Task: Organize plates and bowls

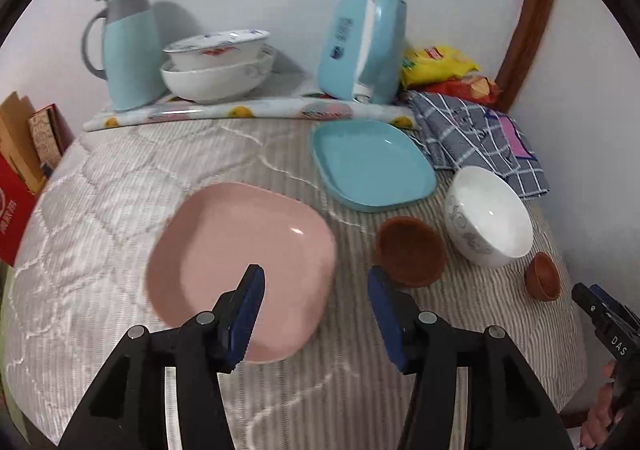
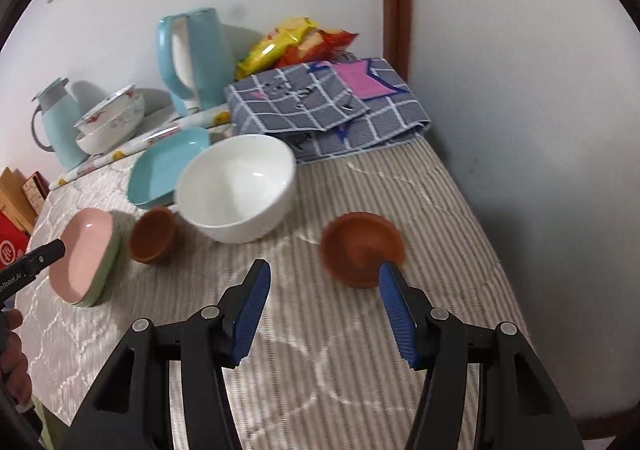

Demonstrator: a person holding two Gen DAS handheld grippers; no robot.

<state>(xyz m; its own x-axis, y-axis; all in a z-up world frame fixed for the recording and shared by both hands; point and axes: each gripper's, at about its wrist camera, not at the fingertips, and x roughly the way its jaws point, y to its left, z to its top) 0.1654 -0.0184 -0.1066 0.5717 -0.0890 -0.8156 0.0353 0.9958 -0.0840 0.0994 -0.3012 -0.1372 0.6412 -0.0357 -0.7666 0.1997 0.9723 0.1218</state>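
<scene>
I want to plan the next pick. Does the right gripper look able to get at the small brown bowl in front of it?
Probably yes. The right gripper is open and empty, and the small brown bowl sits alone on the striped cover, just past its right finger, with nothing lying between them.

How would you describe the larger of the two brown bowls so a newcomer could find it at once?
Start at the big white bowl on the striped tablecloth. Just left of it, between that bowl and the pink plate, sits the larger brown bowl. It is deeper and taller than the other brown bowl, which sits alone to the right.
</scene>
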